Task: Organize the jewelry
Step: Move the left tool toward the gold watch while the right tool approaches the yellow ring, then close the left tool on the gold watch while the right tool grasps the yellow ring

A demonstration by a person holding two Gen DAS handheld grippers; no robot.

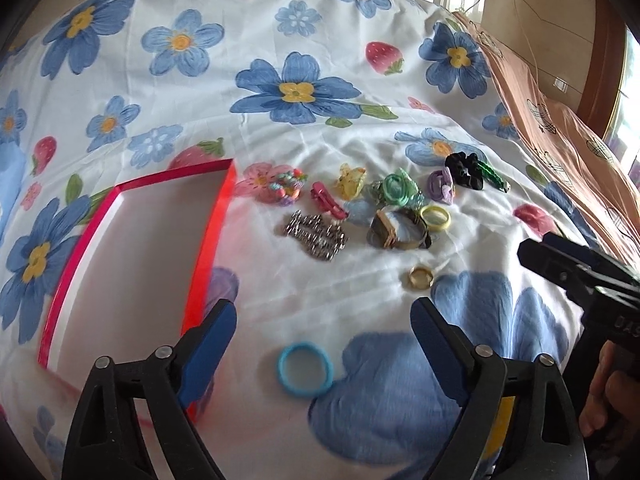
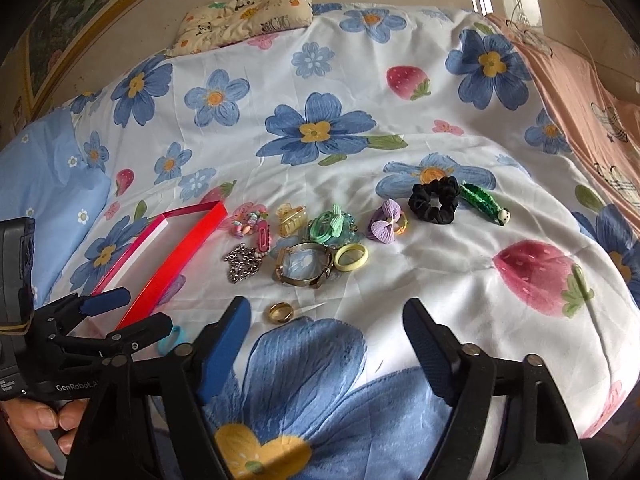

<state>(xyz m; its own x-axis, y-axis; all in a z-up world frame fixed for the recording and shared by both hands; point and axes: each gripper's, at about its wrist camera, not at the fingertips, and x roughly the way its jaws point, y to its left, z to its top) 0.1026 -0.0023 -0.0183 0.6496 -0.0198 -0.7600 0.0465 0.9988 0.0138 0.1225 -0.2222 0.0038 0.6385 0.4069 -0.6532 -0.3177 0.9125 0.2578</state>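
Jewelry lies scattered on a floral bedsheet beside a red-rimmed white tray (image 1: 208,240) (image 2: 176,260). My left gripper (image 1: 322,312) stands open above a light blue ring (image 1: 305,368), not touching it. My right gripper (image 2: 328,308) is open too, with a gold ring (image 2: 281,313) just inside its left finger and nothing held. Beyond lie a silver chain (image 1: 316,236), a gold watch (image 2: 304,266), a yellow ring (image 2: 351,258), a pink clip (image 1: 328,200), green hair ties (image 2: 330,222), a purple bow (image 2: 386,220) and a black scrunchie (image 2: 434,200).
A panda-print pillow (image 2: 248,16) lies at the head of the bed, and a peach blanket (image 2: 580,92) runs along the right side. A green clip (image 2: 484,202) sits at the far right of the pile. A hand (image 2: 36,424) holds the left gripper.
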